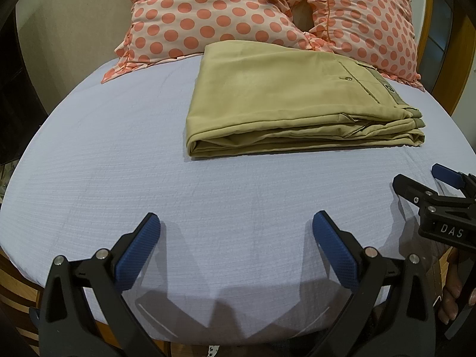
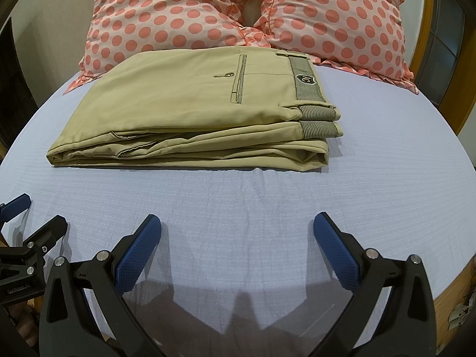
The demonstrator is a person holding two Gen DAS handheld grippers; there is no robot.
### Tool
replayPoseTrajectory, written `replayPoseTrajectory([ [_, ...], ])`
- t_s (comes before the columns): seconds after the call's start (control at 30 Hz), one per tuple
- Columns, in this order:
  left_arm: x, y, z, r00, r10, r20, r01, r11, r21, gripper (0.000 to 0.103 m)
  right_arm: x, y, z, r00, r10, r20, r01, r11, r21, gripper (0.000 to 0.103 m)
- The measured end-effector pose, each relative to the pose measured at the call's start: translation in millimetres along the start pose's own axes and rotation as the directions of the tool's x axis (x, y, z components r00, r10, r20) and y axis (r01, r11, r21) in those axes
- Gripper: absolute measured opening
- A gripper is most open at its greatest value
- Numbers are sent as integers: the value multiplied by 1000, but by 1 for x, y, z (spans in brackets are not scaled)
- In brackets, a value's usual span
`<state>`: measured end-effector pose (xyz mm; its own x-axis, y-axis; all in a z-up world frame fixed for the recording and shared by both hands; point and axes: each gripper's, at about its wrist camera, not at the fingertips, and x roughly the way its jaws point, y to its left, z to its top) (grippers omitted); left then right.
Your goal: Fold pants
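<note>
Khaki pants (image 1: pixel 285 98) lie folded into a flat rectangular stack on the pale blue bed sheet (image 1: pixel 119 154), waistband to the right. They also show in the right wrist view (image 2: pixel 190 110), with a back pocket and a striped waistband on top. My left gripper (image 1: pixel 236 238) is open and empty, low over the sheet, well in front of the pants. My right gripper (image 2: pixel 237 238) is open and empty, also in front of the pants. The right gripper also shows at the right edge of the left wrist view (image 1: pixel 422 181). The left gripper shows at the left edge of the right wrist view (image 2: pixel 38 211).
Two pillows with orange dots (image 1: pixel 208 12) (image 2: pixel 336 15) lean at the head of the bed just behind the pants. A wooden bed frame (image 1: pixel 464 59) curves along the right side and below the sheet's near edge. A wall stands at the left.
</note>
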<state>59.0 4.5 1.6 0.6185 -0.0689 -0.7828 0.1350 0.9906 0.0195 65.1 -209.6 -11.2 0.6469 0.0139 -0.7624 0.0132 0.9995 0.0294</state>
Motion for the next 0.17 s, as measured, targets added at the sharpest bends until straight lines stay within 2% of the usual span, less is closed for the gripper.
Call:
replayPoseTrajectory([
  [0.17, -1, -1, 0, 1000, 1, 7, -1, 1000, -1, 101, 0, 1, 1, 1000, -2, 1, 2, 1000, 3, 102],
])
